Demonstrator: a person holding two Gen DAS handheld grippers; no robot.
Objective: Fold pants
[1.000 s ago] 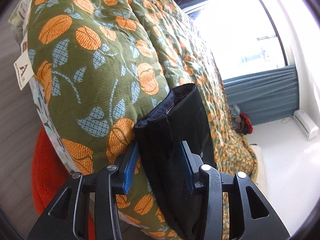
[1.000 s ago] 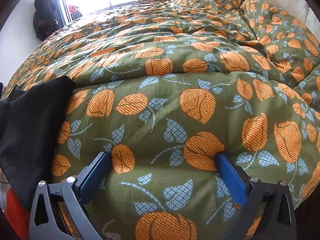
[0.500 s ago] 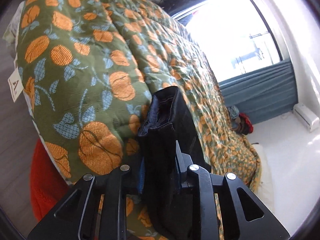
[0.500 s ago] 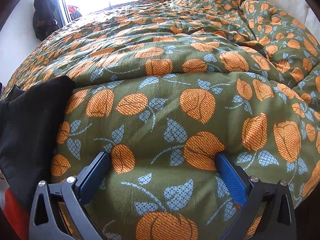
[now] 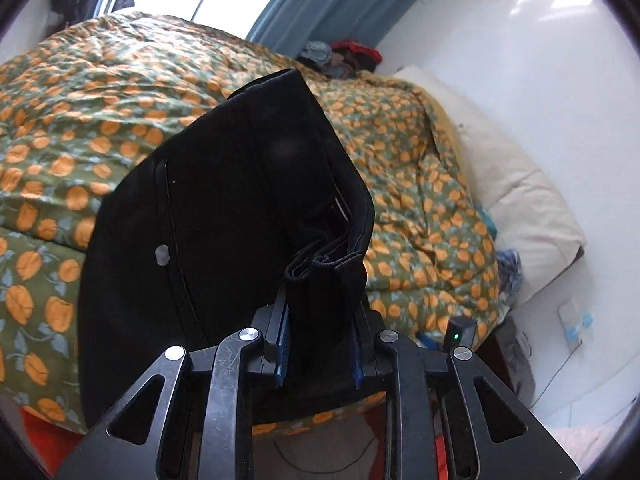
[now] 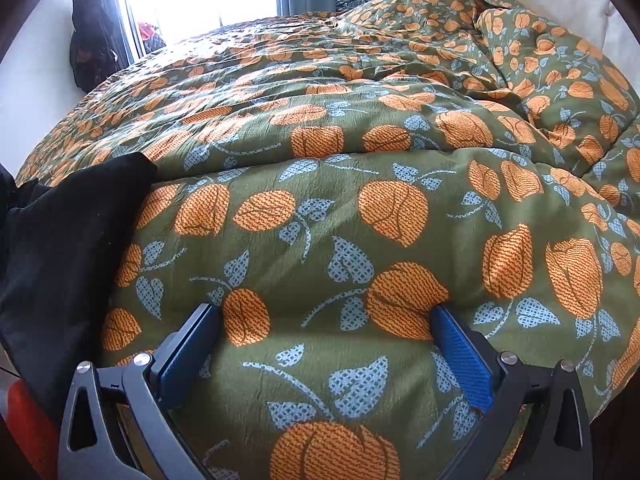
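My left gripper (image 5: 320, 344) squeezes a thick folded bunch of the black pants (image 5: 224, 216), and the rest of the pants stands up just in front of it, over the flowery blanket (image 5: 420, 216). My right gripper (image 6: 324, 344) is wide open and holds nothing. Its blue pads (image 6: 460, 356) press down into the blanket. Another bit of the pants lies off to its left.
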